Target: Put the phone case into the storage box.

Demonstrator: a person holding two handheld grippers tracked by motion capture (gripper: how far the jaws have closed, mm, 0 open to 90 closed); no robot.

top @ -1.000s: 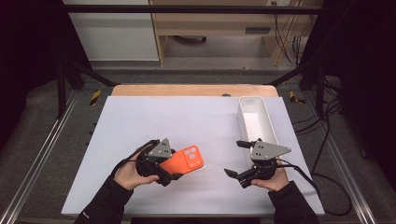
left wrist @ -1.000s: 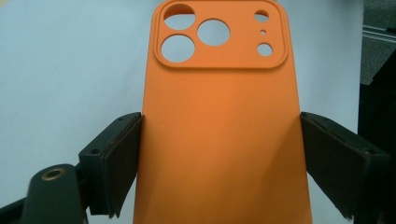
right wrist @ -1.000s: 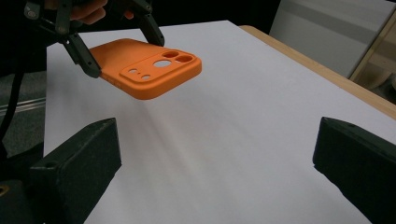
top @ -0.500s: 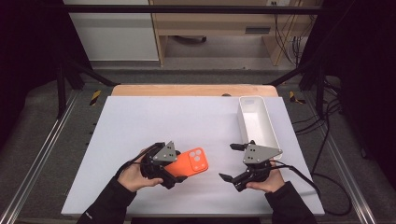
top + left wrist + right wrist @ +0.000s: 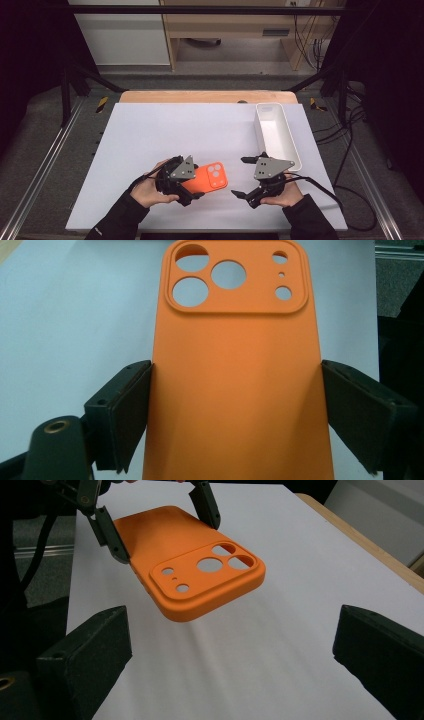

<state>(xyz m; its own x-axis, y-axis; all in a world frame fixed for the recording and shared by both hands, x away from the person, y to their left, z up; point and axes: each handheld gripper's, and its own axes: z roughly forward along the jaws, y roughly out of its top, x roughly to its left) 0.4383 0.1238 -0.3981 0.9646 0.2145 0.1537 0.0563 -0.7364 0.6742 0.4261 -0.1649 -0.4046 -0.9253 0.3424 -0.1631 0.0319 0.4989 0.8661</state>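
Observation:
An orange phone case [image 5: 209,179] with round camera cutouts hangs just above the white table top [image 5: 200,125], near its front edge. My left gripper [image 5: 192,182] is shut on the case's two long sides [image 5: 235,390], with its pads [image 5: 125,405] pressing on the edges. The cutout end points toward my right gripper [image 5: 241,177]. That gripper stands open a short way to the right, and its jaws have just been closing a little with nothing between them. In the right gripper view the case [image 5: 185,555] hovers ahead of the right gripper [image 5: 235,645], held by the left gripper [image 5: 160,527].
A long white tray [image 5: 295,150] lies at the right of the table, just behind my right hand. A wooden strip [image 5: 207,96] borders the far edge. Metal rails run down both sides, and a cable [image 5: 345,205] trails off to the right.
The right gripper has edged left toward the case, and the gap between them has narrowed. The left gripper and the case have drifted slightly toward the front edge.

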